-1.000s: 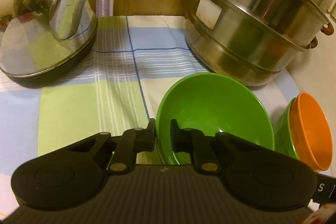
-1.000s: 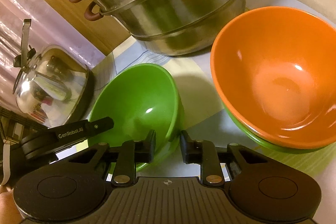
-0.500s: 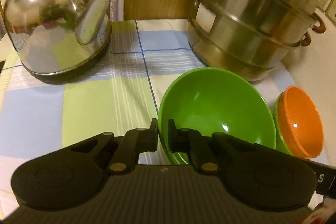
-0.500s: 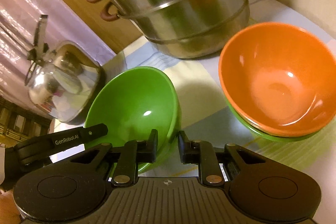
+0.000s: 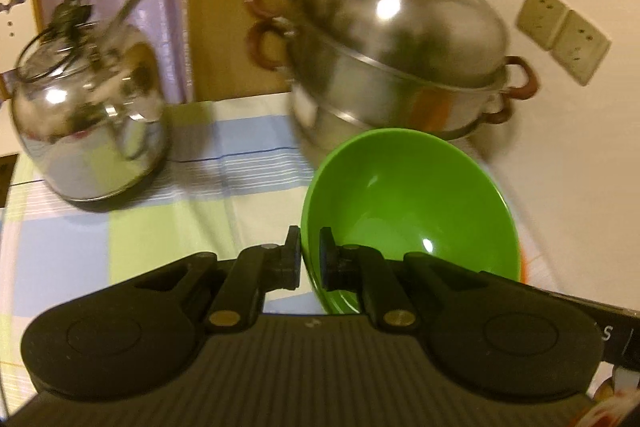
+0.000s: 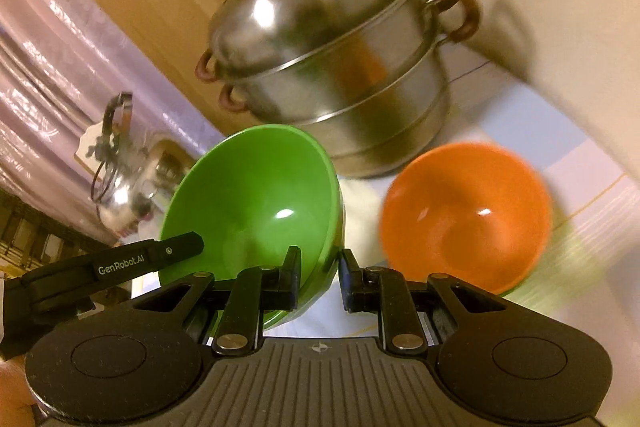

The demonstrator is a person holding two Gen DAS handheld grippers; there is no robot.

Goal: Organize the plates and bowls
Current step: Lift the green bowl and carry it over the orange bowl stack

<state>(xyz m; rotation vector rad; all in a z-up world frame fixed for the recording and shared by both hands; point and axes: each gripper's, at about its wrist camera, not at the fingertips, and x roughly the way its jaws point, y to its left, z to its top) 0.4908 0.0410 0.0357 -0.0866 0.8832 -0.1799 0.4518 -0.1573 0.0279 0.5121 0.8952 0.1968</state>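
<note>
Evidently you have both the left tool and the right tool clenched on the green bowl's rim, sharing its weight, beside the orange bowl you likely mean to nest it with.

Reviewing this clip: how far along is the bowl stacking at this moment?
Done: an orange bowl already sits nested in a green one whose rim just peeks out beneath it. In hand: both the left gripper and the right gripper are clamped on the rim of the loose green bowl, which is tilted and looks lifted off the checked tablecloth. Left: probably setting it onto the orange stack.
</note>
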